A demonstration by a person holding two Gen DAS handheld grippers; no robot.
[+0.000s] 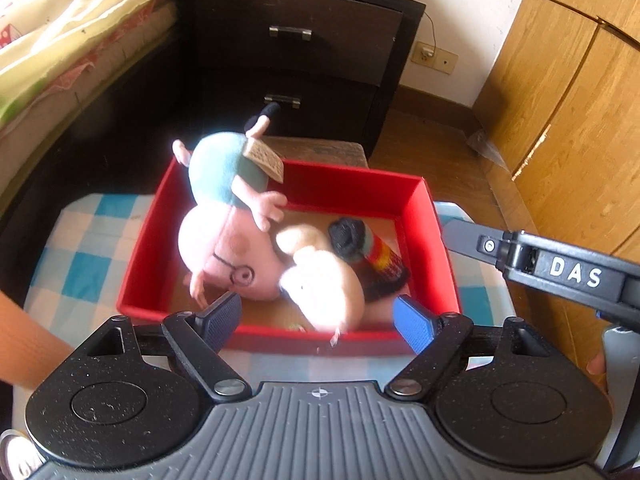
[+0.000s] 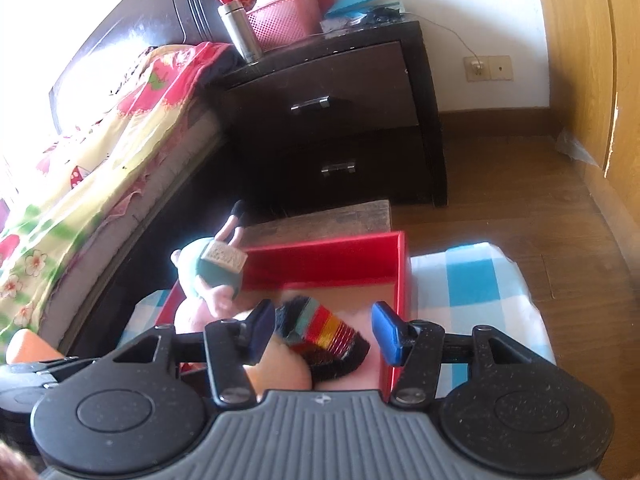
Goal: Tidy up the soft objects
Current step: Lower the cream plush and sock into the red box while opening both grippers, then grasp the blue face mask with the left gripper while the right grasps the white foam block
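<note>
Left wrist view, from left to right: a checked cloth [image 1: 80,256] carries a red box [image 1: 436,248] in which a pink pig [image 1: 228,256] lies head down at the left wall, a white plush [image 1: 324,284] beside it and a striped sock [image 1: 376,256] toward the right. The left gripper [image 1: 316,320] hovers released and empty at the near rim, the right gripper's body [image 1: 560,276] reaching in from the right. Right wrist view shows the bed [image 2: 80,152], then the nightstand [image 2: 340,120], with the right gripper [image 2: 324,332] spread wide above the sock [image 2: 324,336], gripping nothing.
</note>
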